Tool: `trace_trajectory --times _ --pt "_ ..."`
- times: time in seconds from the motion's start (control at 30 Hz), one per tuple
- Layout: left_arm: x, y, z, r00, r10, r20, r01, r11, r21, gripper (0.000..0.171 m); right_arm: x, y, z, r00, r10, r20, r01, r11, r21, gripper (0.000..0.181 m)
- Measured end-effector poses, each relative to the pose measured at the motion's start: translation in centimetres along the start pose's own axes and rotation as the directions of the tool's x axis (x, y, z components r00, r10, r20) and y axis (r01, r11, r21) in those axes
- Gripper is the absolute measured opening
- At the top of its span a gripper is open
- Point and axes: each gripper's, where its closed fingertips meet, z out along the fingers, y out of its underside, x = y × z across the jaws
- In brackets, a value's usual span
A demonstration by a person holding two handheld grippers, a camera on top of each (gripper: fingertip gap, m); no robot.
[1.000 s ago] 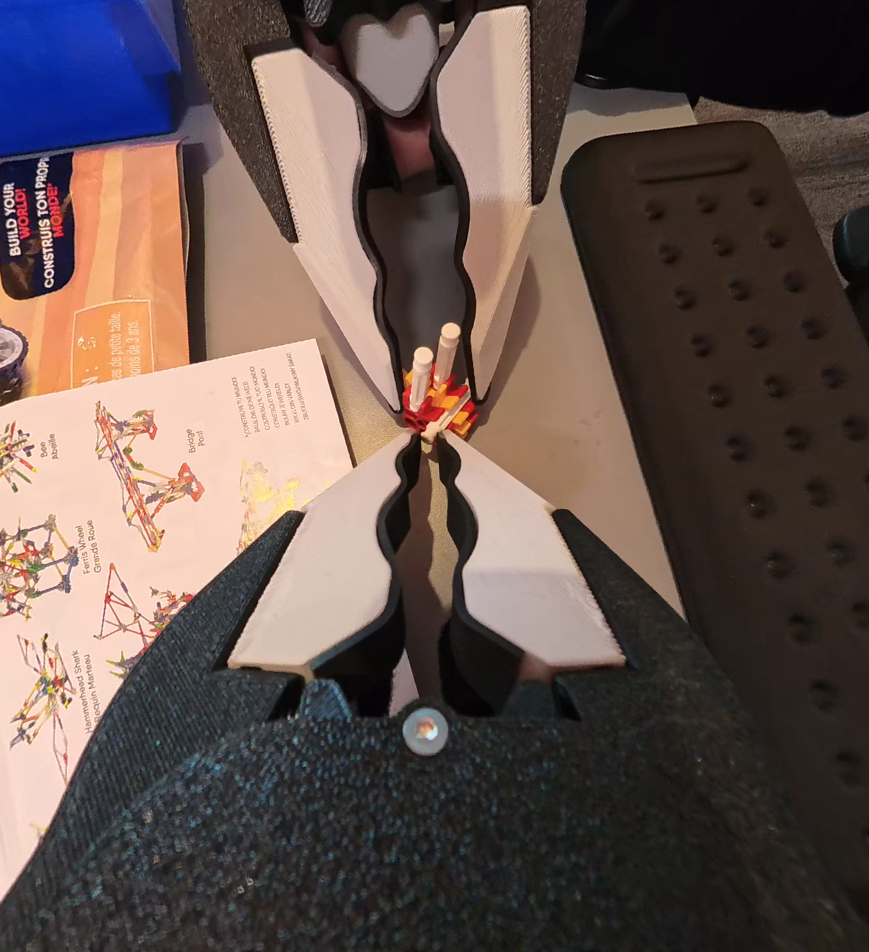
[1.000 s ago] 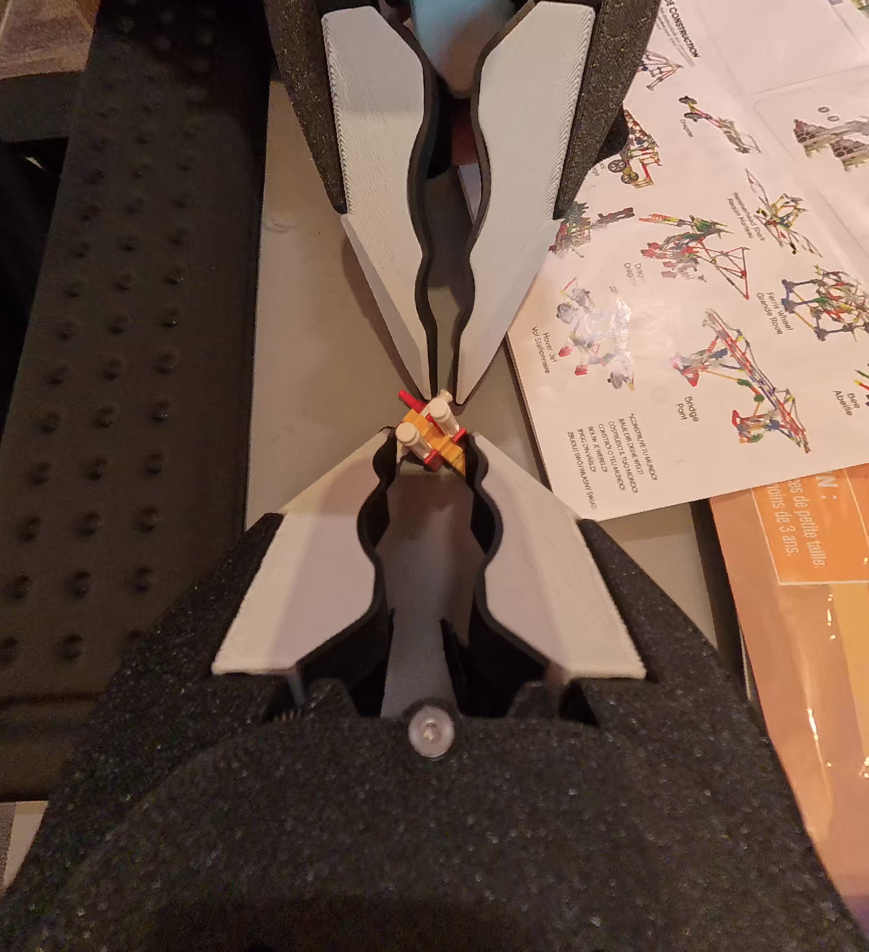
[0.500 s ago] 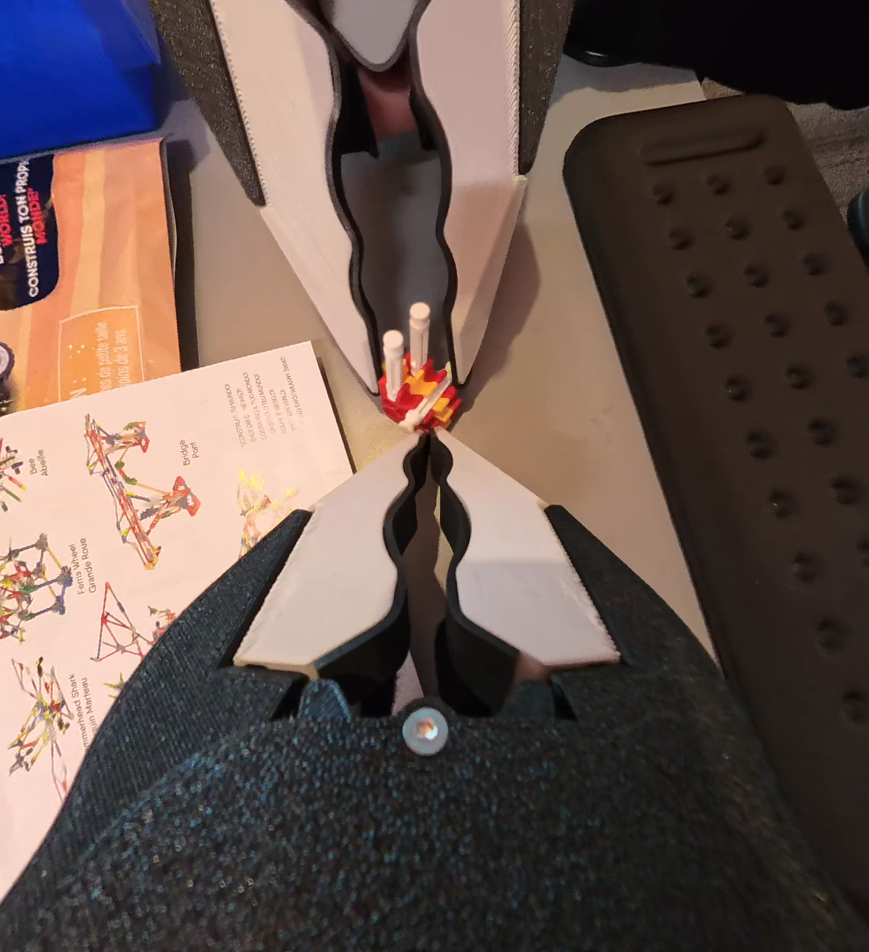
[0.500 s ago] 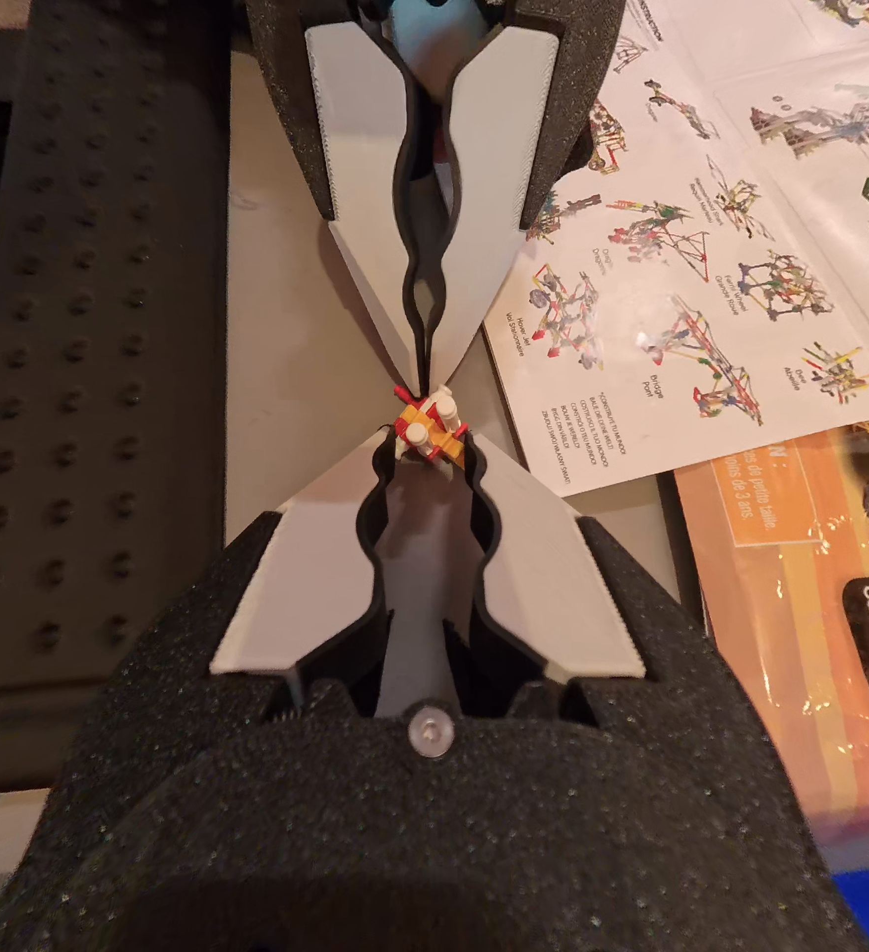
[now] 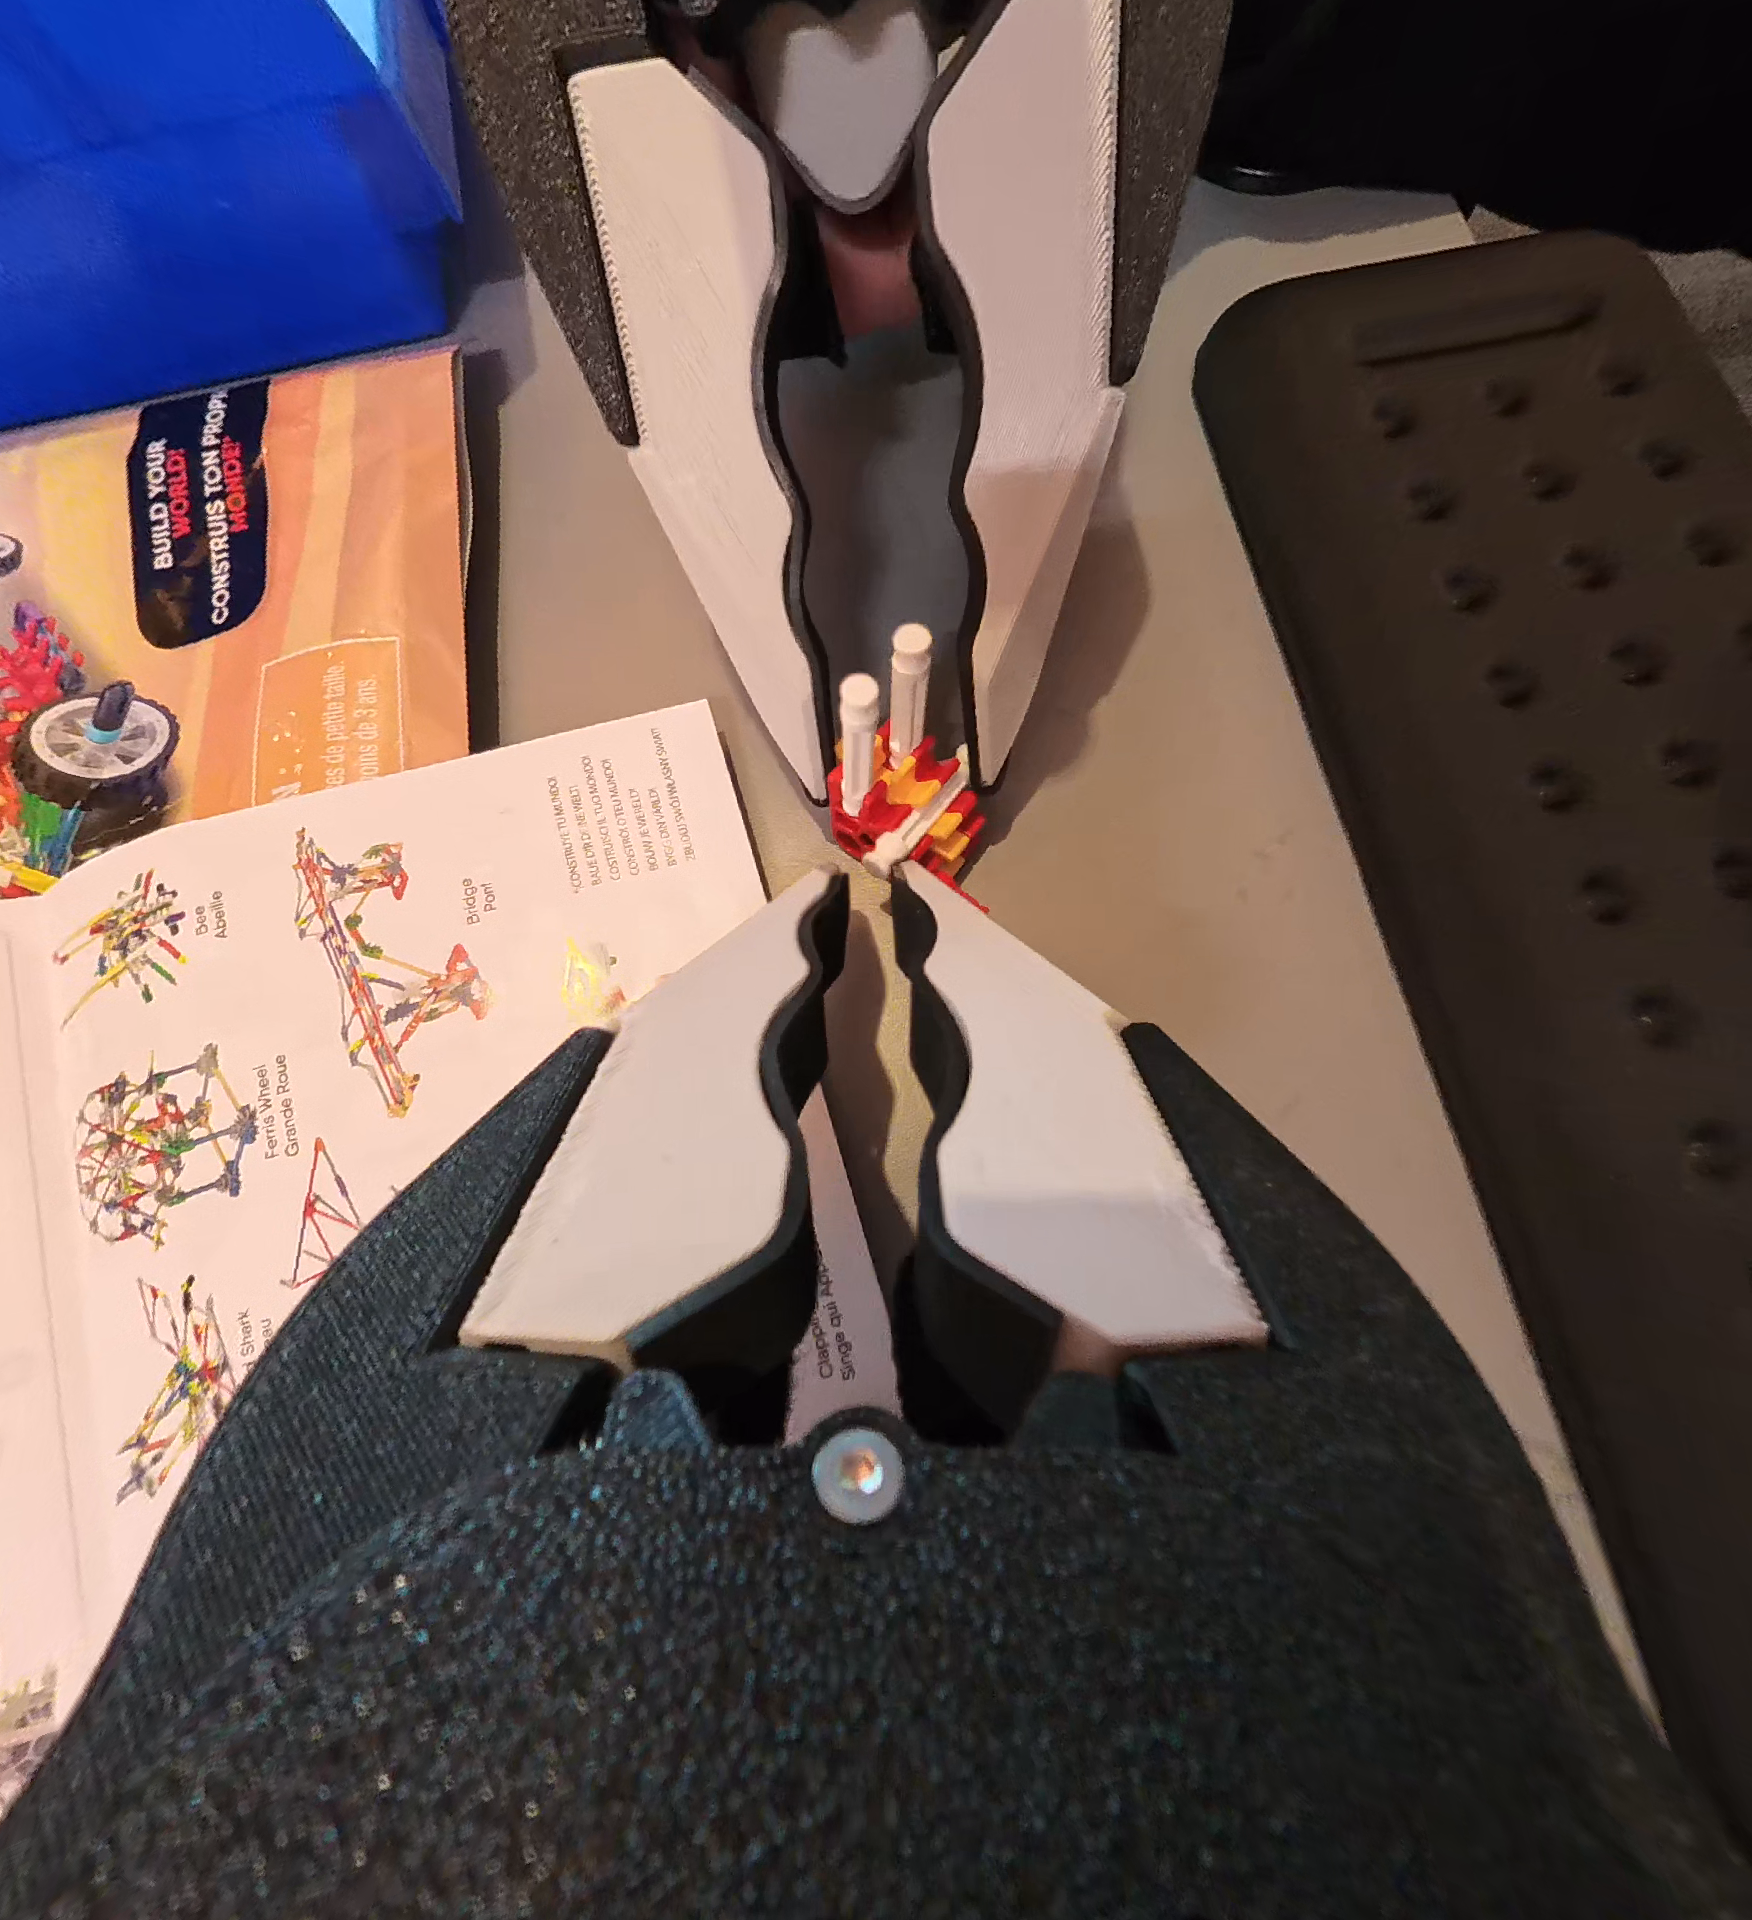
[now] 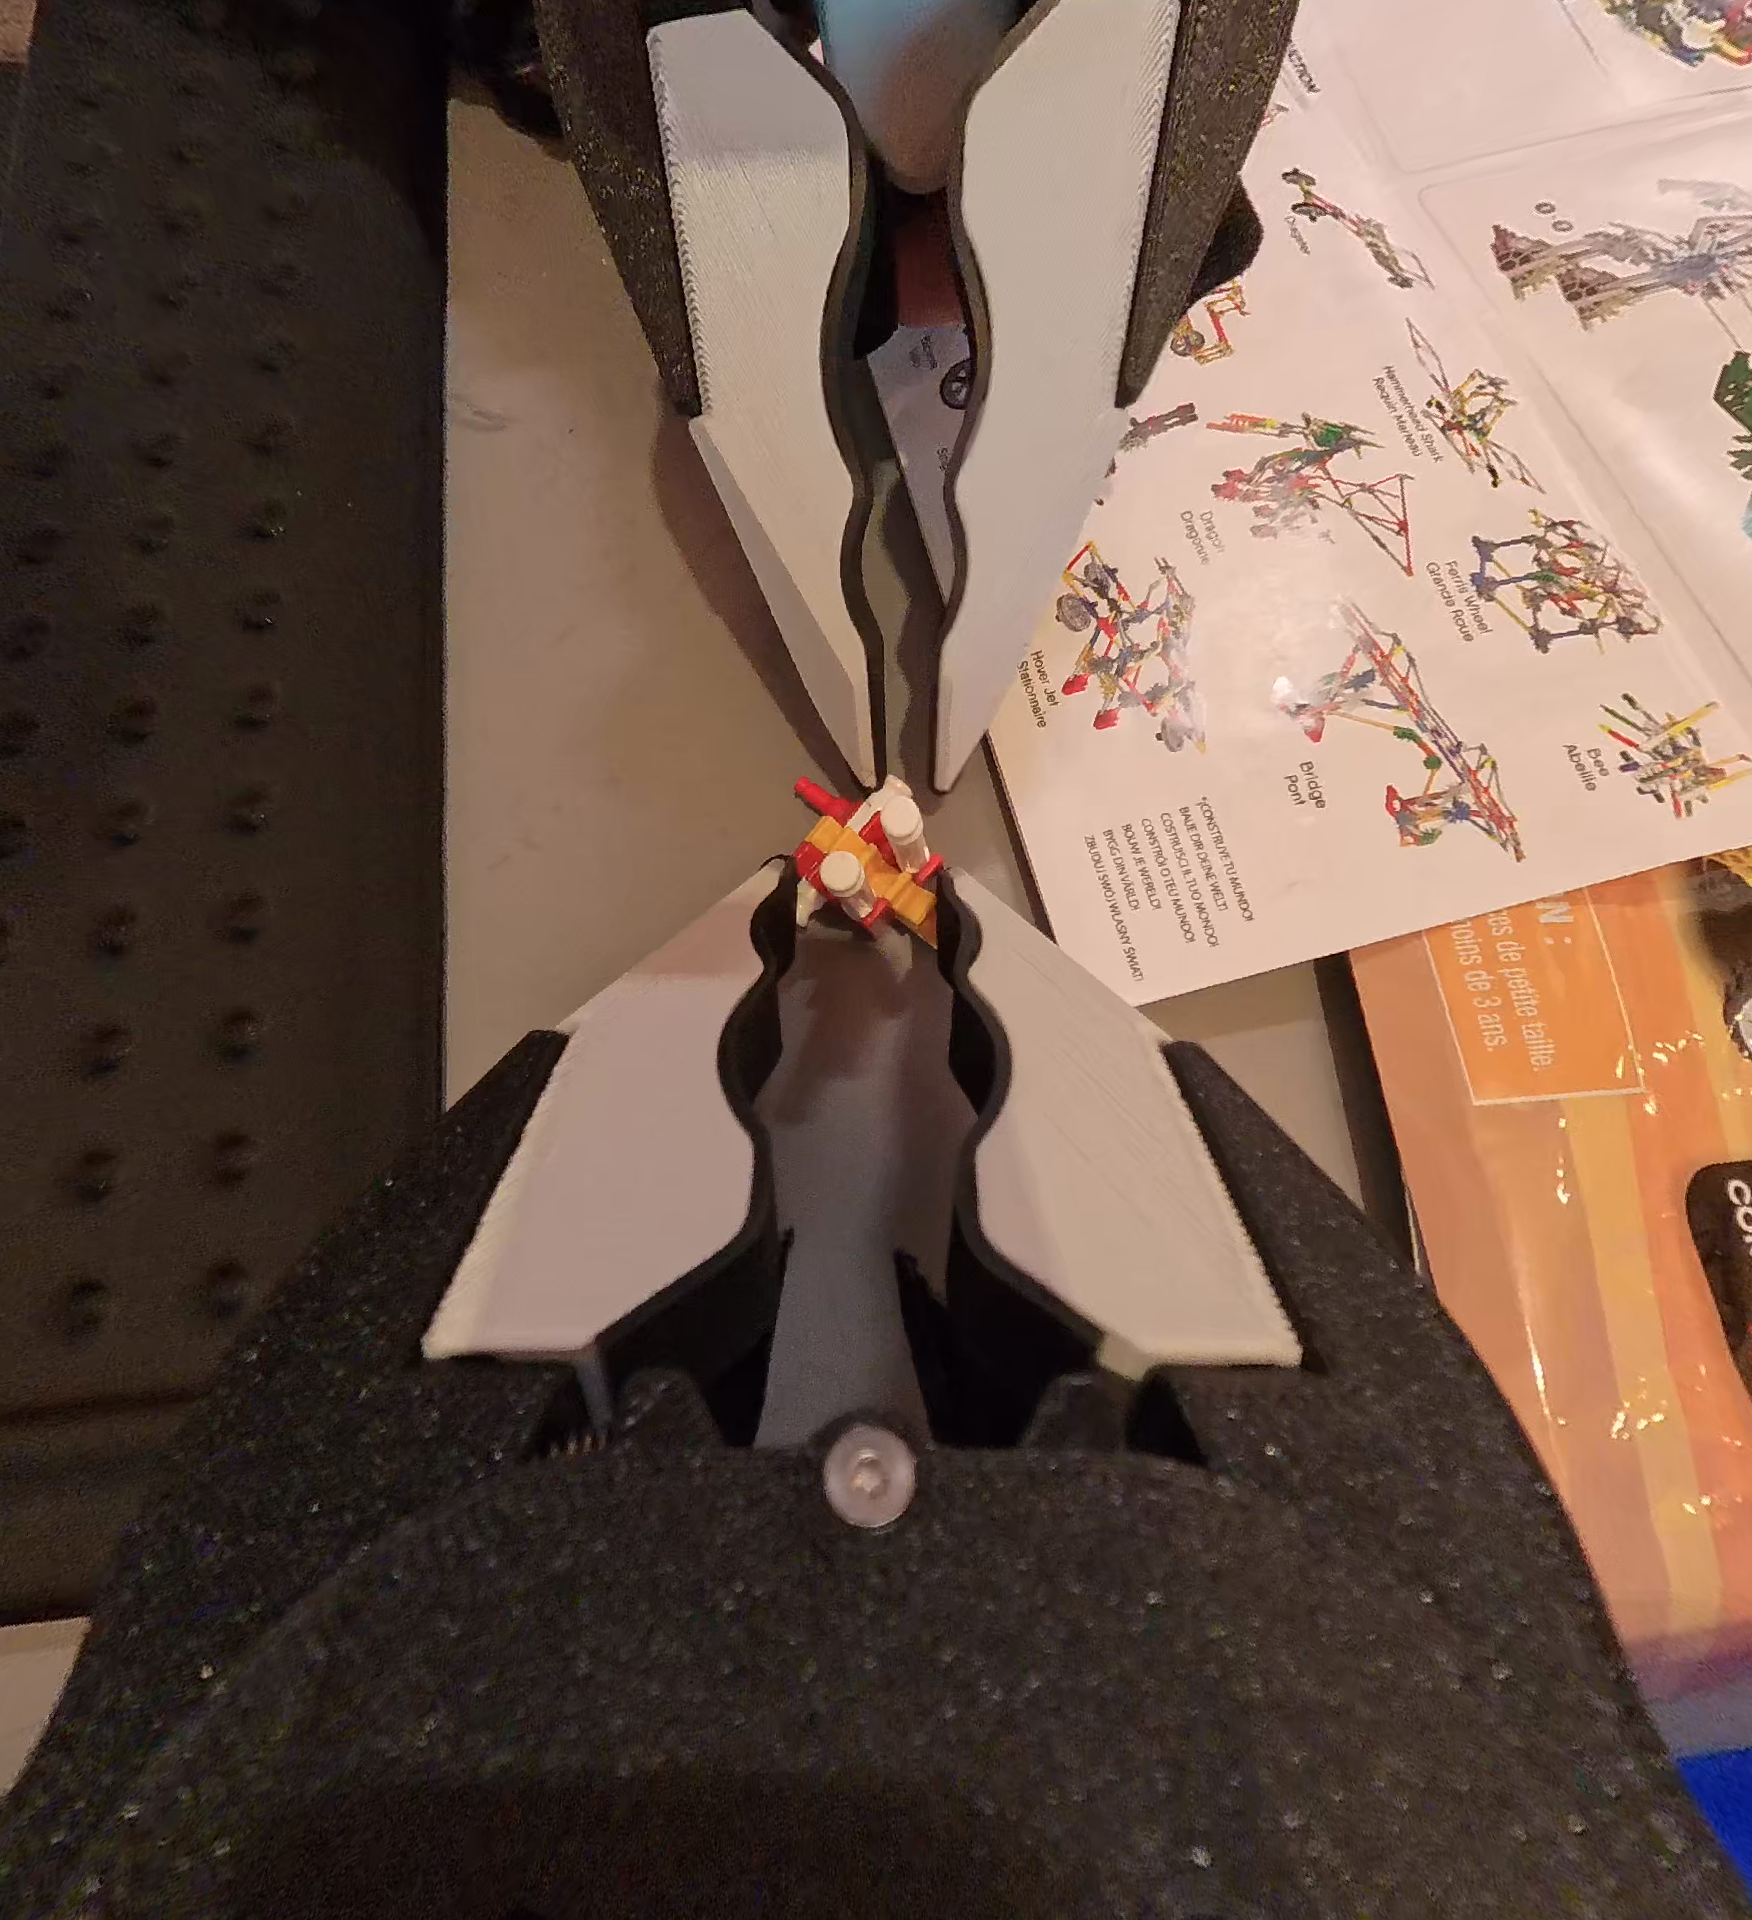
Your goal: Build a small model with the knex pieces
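- Left gripper [image 5: 867,883] has its jaws drawn nearly together, pinching the near end of a small red, yellow and white toy construction assembly [image 5: 903,805]; the same gripper shows at the far side of the right wrist view [image 6: 901,781], tips narrow on the piece.
- Right gripper [image 6: 861,899] is closed on the same assembly [image 6: 867,862] from the opposite side, with its jaws set wider, one on each flank of the piece; in the left wrist view it reaches in from the far side [image 5: 898,784].
- Both grippers meet tip to tip, with the assembly held between them above the table [image 5: 1111,935].
- Two white rods [image 5: 887,717] stand out of the red and yellow connectors, side by side, pointing into the gap between the right gripper's jaws.
- An instruction sheet [image 5: 311,997] printed with small coloured model pictures lies flat on the table, left of the grippers in the left wrist view.
- An orange toy box [image 5: 228,603] lies just beyond the sheet, partly under it, and a blue box [image 5: 155,197] sits farther left still.
- A black dimpled pad [image 5: 1578,831] lies along the table's right side in the left wrist view, well apart from the sheet.
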Motion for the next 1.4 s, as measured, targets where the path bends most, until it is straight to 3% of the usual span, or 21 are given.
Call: trace_trajectory --times 0.63,0.77,1.4 --pt "0.0 0.3 0.5 1.0 0.023 0.008 -0.023 1.0 0.005 0.0 0.2 0.0 0.1 1.0 0.019 -0.007 -0.018 1.0 0.008 0.028" --pt "0.2 -0.1 0.5 0.999 0.04 0.004 -0.04 0.999 0.027 0.0 0.1 0.3 0.4 1.0 0.026 0.0 -0.026 1.0 -0.015 0.035" --pt "0.1 0.1 0.8 0.999 0.038 -0.002 -0.038 0.999 0.007 0.0 0.1 0.4 0.3 1.0 0.013 0.021 -0.013 1.0 -0.01 0.03"
